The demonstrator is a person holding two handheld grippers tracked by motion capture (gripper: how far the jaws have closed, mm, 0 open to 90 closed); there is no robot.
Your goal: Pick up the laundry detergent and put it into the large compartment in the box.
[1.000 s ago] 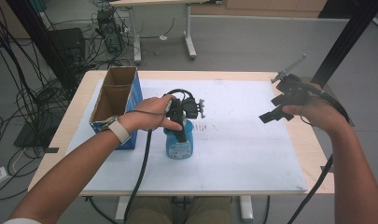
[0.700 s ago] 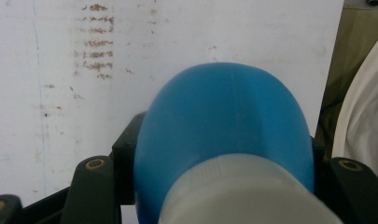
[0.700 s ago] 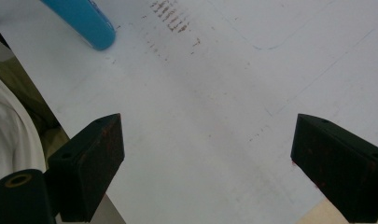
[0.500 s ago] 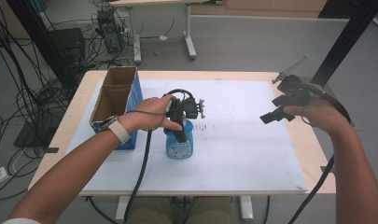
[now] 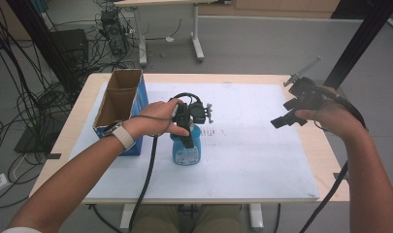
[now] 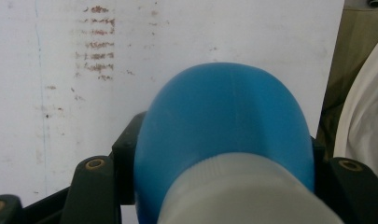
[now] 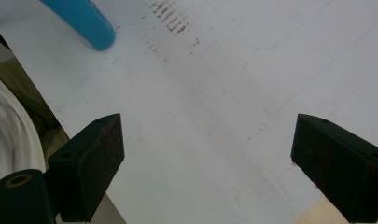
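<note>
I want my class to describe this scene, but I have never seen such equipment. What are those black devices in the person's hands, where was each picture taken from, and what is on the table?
A person sits at a table and holds a hand-held tool with two jaws in each hand. One picture comes from a fixed camera above the table; the other two come from small cameras riding on each gripper, looking along its jaws.

The left gripper is shut on a blue plastic bottle with a white cap, which stands on the white sheet covering the wooden table. The left gripper view shows that bottle close up between the jaws.

The right gripper is held above the sheet with its jaws open and nothing between them.

An open blue cardboard box stands at the left side.
</note>
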